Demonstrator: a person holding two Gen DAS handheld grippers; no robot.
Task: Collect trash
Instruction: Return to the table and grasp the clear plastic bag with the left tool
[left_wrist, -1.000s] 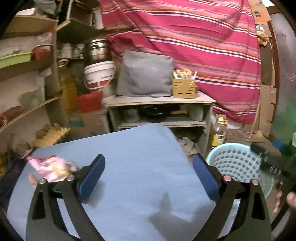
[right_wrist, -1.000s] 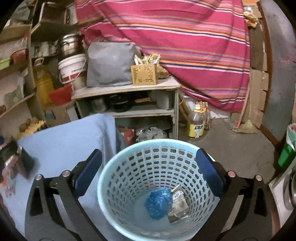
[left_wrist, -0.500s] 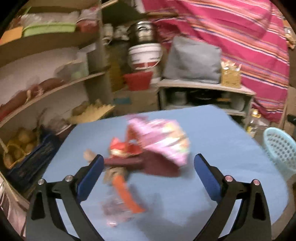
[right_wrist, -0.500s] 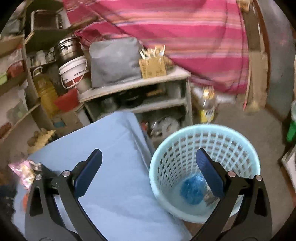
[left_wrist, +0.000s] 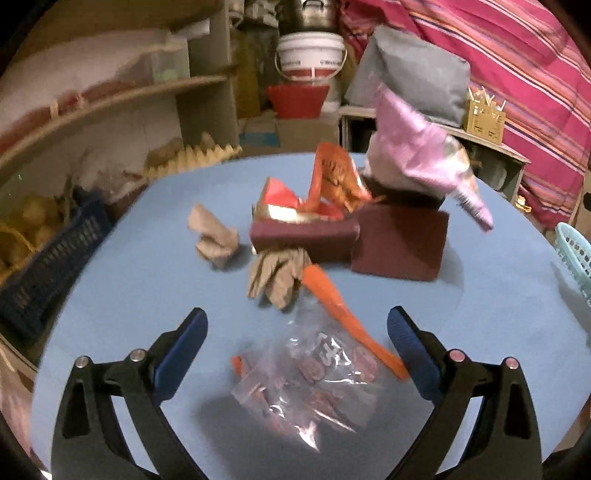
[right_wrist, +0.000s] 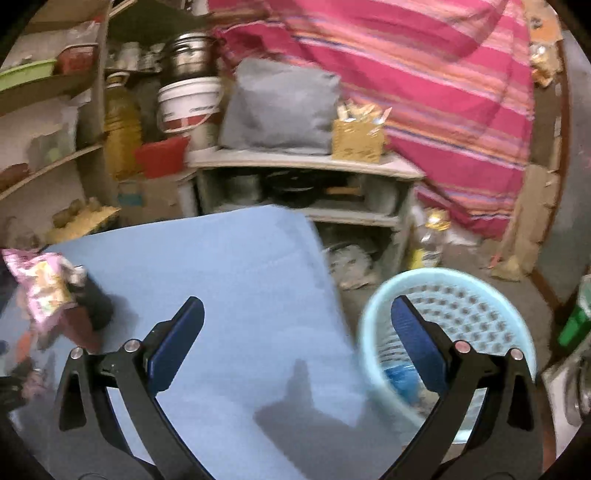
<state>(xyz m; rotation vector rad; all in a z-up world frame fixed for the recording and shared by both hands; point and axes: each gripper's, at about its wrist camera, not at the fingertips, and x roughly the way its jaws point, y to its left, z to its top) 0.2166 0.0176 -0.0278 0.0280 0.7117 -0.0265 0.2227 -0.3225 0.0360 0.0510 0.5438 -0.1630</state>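
On the blue table (left_wrist: 129, 280) lies a heap of trash: a clear plastic bag (left_wrist: 314, 384), an orange wrapper strip (left_wrist: 343, 314), crumpled brown paper (left_wrist: 214, 236), a maroon box (left_wrist: 399, 243), a red-orange wrapper (left_wrist: 332, 184) and a pink snack bag (left_wrist: 417, 155). My left gripper (left_wrist: 295, 339) hangs open just over the clear bag, holding nothing. My right gripper (right_wrist: 295, 332) is open and empty above the table's right part (right_wrist: 240, 277). The light blue basket (right_wrist: 461, 317) stands on the floor to its right, with a blue wad (right_wrist: 399, 376) inside. The pink snack bag (right_wrist: 40, 284) shows at far left.
Wooden shelves (left_wrist: 110, 103) with a dark blue crate (left_wrist: 48, 266) stand left of the table. A low cabinet (right_wrist: 306, 184) carrying a grey bag (right_wrist: 280, 107) and a small wooden box (right_wrist: 356, 140) sits behind. A striped pink cloth (right_wrist: 424, 74) hangs at the back.
My left gripper has swung left from bare table to over the trash heap and moved in close to the clear bag. My right gripper has shifted left from above the basket to over the table edge.
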